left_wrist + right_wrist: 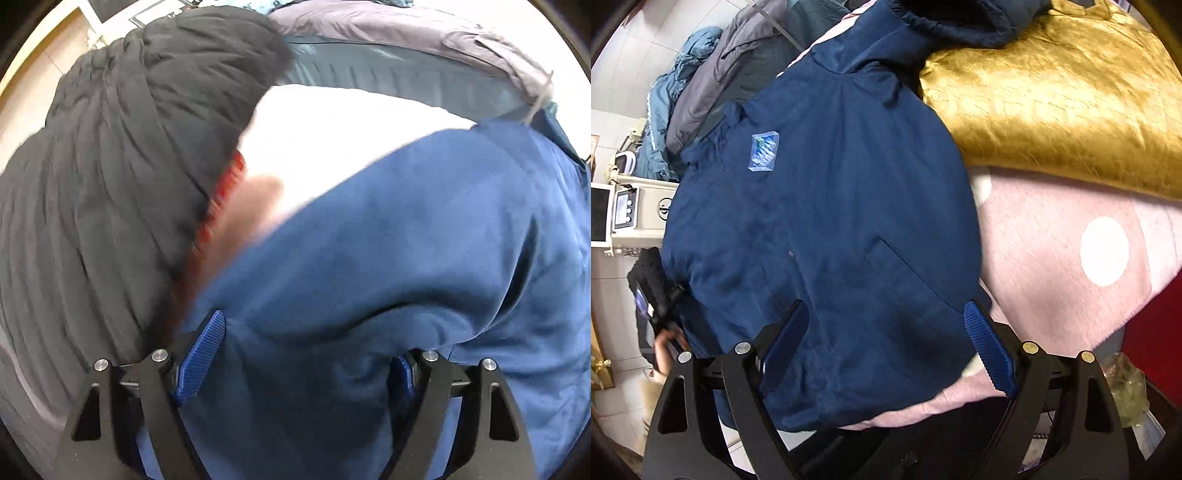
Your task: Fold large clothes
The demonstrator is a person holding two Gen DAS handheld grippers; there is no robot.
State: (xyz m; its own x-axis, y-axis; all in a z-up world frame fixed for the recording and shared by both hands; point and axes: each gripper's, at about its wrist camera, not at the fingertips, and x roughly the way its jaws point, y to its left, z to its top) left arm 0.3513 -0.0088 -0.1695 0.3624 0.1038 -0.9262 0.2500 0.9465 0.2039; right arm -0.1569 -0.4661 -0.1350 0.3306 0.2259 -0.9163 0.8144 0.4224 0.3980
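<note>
Blue jacket [827,229] logo patch [764,152] seen only from right wrist.

No writing here can actually be read. The dark navy blue padded jacket [827,229] carries a small light-blue woven patch [764,152] on its chest, but its marks are too blurred to make out. The cream-coloured appliance [642,206] beyond the bed's left edge bears a round dark emblem [665,211], likewise unreadable
</note>
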